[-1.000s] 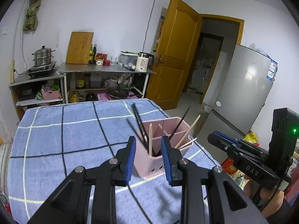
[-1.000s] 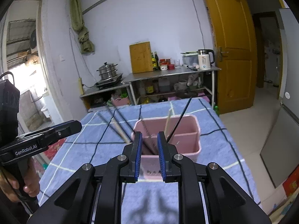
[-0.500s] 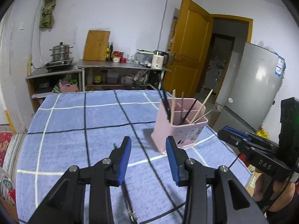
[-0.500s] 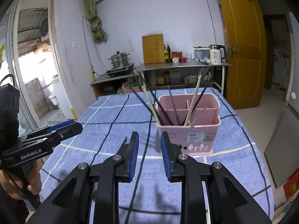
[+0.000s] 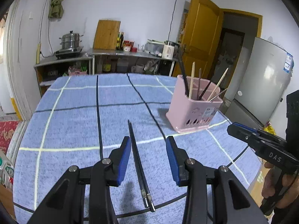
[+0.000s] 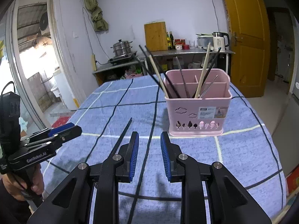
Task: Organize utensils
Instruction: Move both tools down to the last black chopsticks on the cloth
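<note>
A pink utensil holder (image 5: 194,110) stands on the blue checked tablecloth (image 5: 74,123) at the right; it also shows in the right wrist view (image 6: 198,110). Several black, wooden and metal chopsticks stand in it. A pair of black chopsticks (image 5: 139,165) lies flat on the cloth, and in the right wrist view (image 6: 122,136) it runs left of my right gripper. My left gripper (image 5: 147,157) is open above that pair, which lies between its jaws. My right gripper (image 6: 149,155) is open and empty, short of the holder. Each gripper shows in the other's view (image 5: 261,145) (image 6: 46,140).
Behind the table stand a metal shelf with a steamer pot (image 5: 70,41), a wooden cutting board (image 5: 106,34), bottles and a kettle (image 5: 169,49). A yellow door (image 5: 200,35) and a grey fridge (image 5: 261,80) are at the right. The table edge is close on the right.
Both grippers have drawn back from the holder toward the near side of the table and opened wider. The flat pair of black chopsticks has come into view under the left gripper.
</note>
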`<state>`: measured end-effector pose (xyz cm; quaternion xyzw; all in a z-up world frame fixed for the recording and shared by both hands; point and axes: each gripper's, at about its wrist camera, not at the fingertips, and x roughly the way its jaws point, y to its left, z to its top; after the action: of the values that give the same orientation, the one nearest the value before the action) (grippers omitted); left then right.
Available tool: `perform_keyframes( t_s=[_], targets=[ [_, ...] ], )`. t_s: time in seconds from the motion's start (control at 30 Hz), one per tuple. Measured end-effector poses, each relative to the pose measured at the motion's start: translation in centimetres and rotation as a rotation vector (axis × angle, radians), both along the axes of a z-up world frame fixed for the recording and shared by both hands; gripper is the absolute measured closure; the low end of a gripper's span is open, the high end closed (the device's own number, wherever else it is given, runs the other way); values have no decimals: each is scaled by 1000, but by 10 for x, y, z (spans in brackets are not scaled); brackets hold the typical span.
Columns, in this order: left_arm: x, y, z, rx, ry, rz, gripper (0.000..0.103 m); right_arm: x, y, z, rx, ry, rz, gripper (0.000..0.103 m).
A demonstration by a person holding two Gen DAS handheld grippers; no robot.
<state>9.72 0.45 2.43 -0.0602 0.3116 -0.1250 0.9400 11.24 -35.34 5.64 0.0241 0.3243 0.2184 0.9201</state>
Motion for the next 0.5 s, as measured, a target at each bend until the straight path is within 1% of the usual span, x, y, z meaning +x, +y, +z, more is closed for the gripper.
perform_keyframes(
  t_s=[0.27,0.5],
  targets=[
    [20,2,-37,25,87,18,62,10,15,-21,-19,50,38,78],
    [53,4,-69,41,174,37,62,22,24,-38,-31,92,55,78]
  ],
)
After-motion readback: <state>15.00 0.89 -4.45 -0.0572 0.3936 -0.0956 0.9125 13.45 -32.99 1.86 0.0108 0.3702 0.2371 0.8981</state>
